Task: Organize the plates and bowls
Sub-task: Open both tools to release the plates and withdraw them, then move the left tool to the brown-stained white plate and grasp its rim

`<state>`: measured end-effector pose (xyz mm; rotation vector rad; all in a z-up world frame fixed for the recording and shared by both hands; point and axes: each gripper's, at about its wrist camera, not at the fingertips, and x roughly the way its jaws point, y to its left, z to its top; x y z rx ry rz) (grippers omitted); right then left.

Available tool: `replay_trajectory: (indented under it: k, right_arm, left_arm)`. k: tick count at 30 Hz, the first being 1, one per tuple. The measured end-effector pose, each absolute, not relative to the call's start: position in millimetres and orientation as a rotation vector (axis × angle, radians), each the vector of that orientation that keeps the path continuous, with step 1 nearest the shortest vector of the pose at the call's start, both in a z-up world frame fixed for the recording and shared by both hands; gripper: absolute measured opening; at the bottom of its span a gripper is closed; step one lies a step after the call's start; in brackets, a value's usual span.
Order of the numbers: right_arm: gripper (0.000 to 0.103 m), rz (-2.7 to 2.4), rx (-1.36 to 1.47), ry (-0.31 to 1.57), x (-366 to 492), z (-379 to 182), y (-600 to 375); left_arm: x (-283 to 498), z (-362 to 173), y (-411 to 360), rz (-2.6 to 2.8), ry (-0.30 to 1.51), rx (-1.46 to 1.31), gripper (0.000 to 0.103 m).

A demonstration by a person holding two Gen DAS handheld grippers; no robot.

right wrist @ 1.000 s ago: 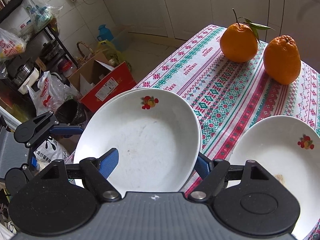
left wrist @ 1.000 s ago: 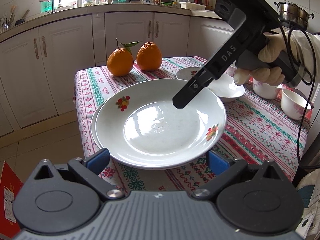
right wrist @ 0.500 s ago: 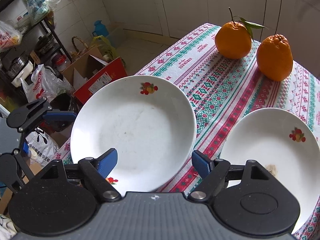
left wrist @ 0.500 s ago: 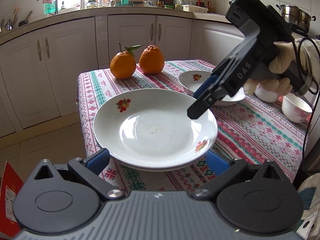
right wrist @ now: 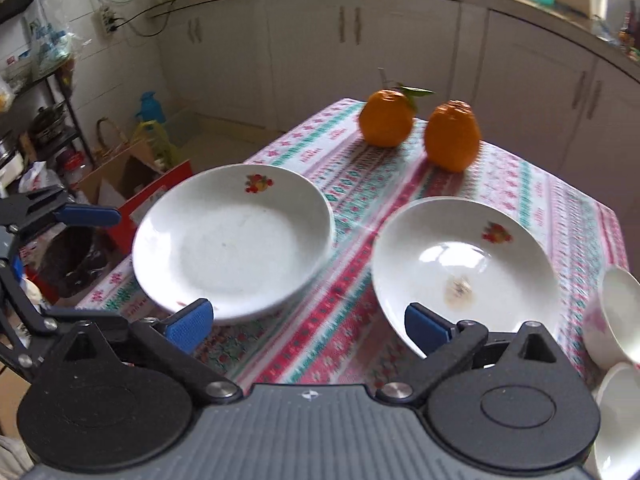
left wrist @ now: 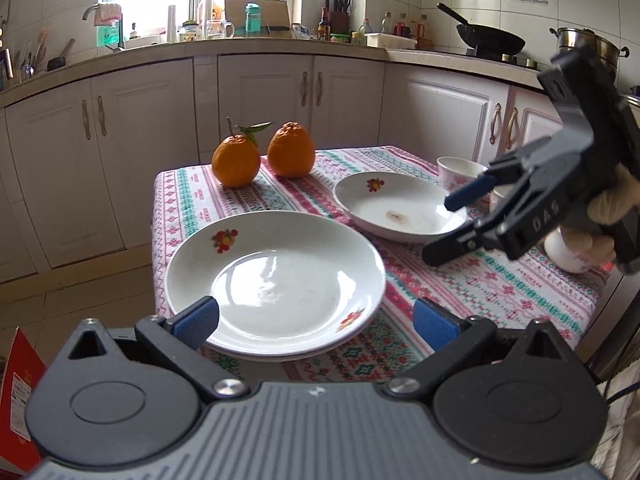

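Right gripper [left wrist: 452, 224] has just been opening its jaws; they now stand fully wide w/ nothing between them, hanging above the cloth-covered desk [left wrist: 500, 288] between the stacked plates [left wrist: 276, 280] at the near corner and the stained plate [left wrist: 396, 208] beyond. Left gripper [left wrist: 316, 320] is also spread wide & empty; the stack's near rim sits between its pads, apparently untouched, though the rim is partly hidden there. Judging by the layout, next comes the stained plate. Approach low at its near rim, one pad under the lip, one over, close firmly, lift level, then set it centred on the stack. Keep clear of the small bowls [right wrist: 616, 316] just right of it, and the two oranges [right wrist: 420, 128] behind.
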<state>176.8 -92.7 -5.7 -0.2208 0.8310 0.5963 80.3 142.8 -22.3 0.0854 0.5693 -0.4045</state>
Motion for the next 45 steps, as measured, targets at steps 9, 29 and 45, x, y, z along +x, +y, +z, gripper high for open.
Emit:
replay_trajectory:
  k: [9, 29, 45]
  right_arm:
    - [0.103, 0.404, -0.244, 0.821, 157.8, -43.4, -126.5]
    - [0.103, 0.329, -0.137, 0.843, 201.3, -77.7, -150.4]
    - [0.103, 0.322, -0.142, 0.831, 224.1, -78.9, -154.0]
  left_arm:
    - [80.3, -15.5, 113.7, -0.418, 0.587, 0.112, 0.102]
    - [145.6, -9.7, 69.6, -0.466, 0.655, 0.192, 0.102]
    - [262.6, -12.2, 25.1, -0.581, 0.718, 0.238, 0.102]
